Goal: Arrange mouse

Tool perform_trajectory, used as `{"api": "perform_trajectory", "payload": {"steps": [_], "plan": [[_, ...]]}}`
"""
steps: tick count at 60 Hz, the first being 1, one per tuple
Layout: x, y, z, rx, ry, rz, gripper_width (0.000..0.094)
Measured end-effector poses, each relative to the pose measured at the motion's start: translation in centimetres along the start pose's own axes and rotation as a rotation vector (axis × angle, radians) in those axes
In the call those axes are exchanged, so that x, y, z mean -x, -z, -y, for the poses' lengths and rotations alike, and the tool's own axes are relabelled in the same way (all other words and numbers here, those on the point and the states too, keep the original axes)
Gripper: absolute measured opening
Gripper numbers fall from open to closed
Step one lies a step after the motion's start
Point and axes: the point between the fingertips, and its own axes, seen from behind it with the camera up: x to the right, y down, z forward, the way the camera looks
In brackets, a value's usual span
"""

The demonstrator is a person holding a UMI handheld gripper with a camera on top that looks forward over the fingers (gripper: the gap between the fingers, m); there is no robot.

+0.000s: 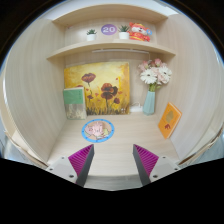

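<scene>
Two shelves (108,48) span the alcove above a pale tabletop (110,150), with wood-grain side walls closing it in. Against the back wall leans a large painting (98,88) of red flowers on a yellow ground. Right of it stands a blue vase (150,101) holding a bouquet (154,73) of white and pink flowers. Farther right, nearer the gripper, an orange card (170,119) stands tilted on the tabletop. Left of the painting's lower corner leans a small green-framed picture (74,102). A round coaster (98,130) with a floral pattern lies flat on the tabletop, just ahead of the fingers and in front of the painting. On the upper shelf sit a purple disc (108,30), a small potted plant (124,31) and a red-and-white object (139,32). The gripper (113,160) is open, its two pink pads (82,157) well apart with only bare tabletop between them. No mouse shows anywhere in this view.
</scene>
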Motion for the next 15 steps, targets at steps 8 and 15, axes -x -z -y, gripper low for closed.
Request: {"api": "perform_trajectory", "payload": {"steps": [8,15], "plan": [[-0.2,1.1,0.2,-0.019,-0.001,0.002,0.0777],[-0.3,1.4,0.6,-0.037,-0.007,0.003,0.0779]]}}
